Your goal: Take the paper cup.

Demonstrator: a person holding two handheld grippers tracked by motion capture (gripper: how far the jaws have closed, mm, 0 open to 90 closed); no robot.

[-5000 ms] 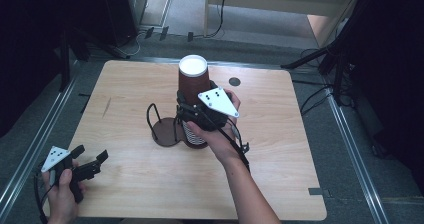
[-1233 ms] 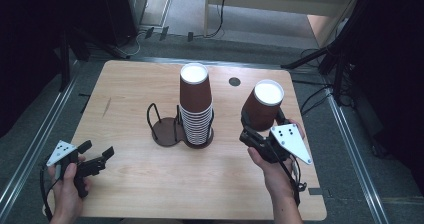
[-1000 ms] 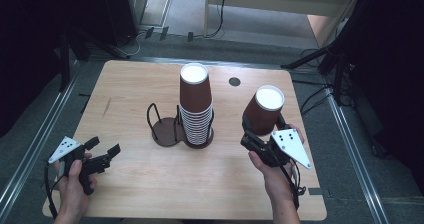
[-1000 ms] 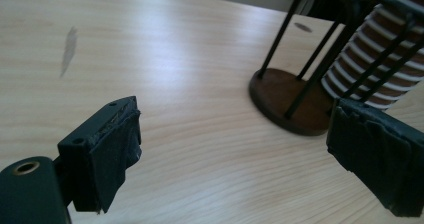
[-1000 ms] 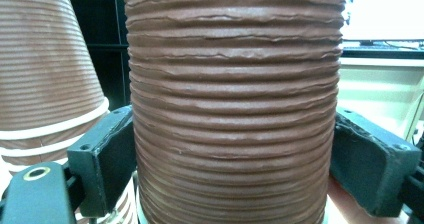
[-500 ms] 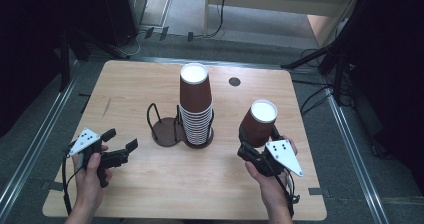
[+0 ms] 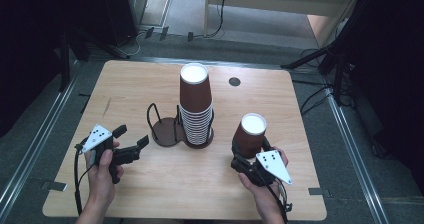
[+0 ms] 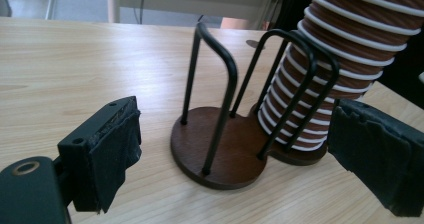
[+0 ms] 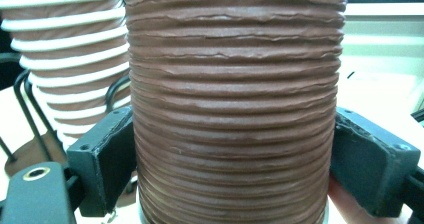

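Observation:
A brown ribbed paper cup (image 7: 250, 132) (image 9: 235, 109) stands upside down at the right of the wooden table (image 7: 125, 79), and my right gripper (image 7: 248, 156) (image 9: 235, 169) is shut on its lower part. A tall stack of the same cups (image 7: 196, 104) (image 8: 330, 69) stands in one side of a black wire cup holder (image 7: 167, 129) (image 8: 220, 144) at the table's middle. My left gripper (image 7: 131, 138) (image 8: 250, 159) is open just left of the holder, its jaws pointing at the empty wire side.
A small dark round hole (image 7: 234, 81) sits in the table behind the stack. Metal rails (image 7: 45, 134) run along both sides of the table. Cables (image 7: 310, 96) lie on the floor at the right and behind.
My right gripper has carried the single cup from the stack out to the right and lowered it toward the table's front. My left gripper has moved in from the left edge toward the holder.

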